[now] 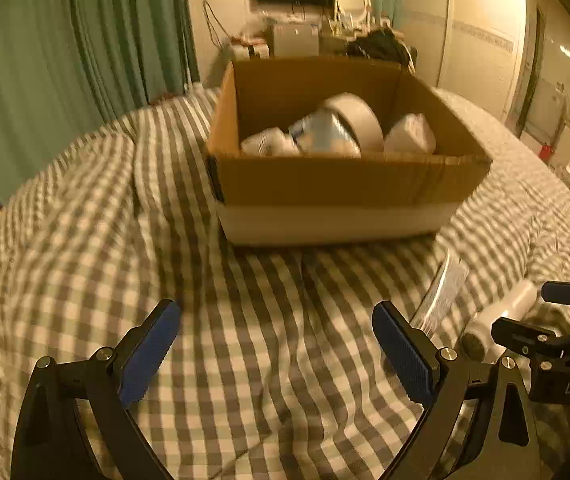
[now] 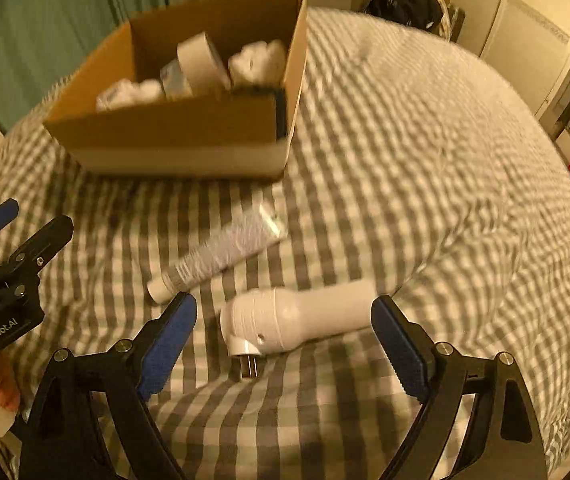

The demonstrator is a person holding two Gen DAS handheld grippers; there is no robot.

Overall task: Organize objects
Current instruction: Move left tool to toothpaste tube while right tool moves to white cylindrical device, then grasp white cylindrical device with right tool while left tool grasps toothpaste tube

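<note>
Cardboard box [image 1: 337,184]: on the checked bed [image 1: 85,240], holding a tape roll [image 1: 355,120].
Left tool [image 1: 277,344]: spread wide, empty.
Right tool [image 2: 285,340]: released, straddling the white device [image 2: 297,318].
Tube [image 2: 221,256]: between device and box.

An open cardboard box [image 2: 173,136] sits on the checked bedding toward 11 o'clock in the right wrist view, holding a tape roll [image 2: 201,60] standing on edge among pale wrapped packets [image 2: 259,60]; a white tube [image 2: 221,256] lies flat before it, cap toward 8 o'clock. Just beside the tube, toward 5 o'clock, a white plug-in device [image 2: 293,316] lies on its side, its prongs pointing toward 6 o'clock.
</note>
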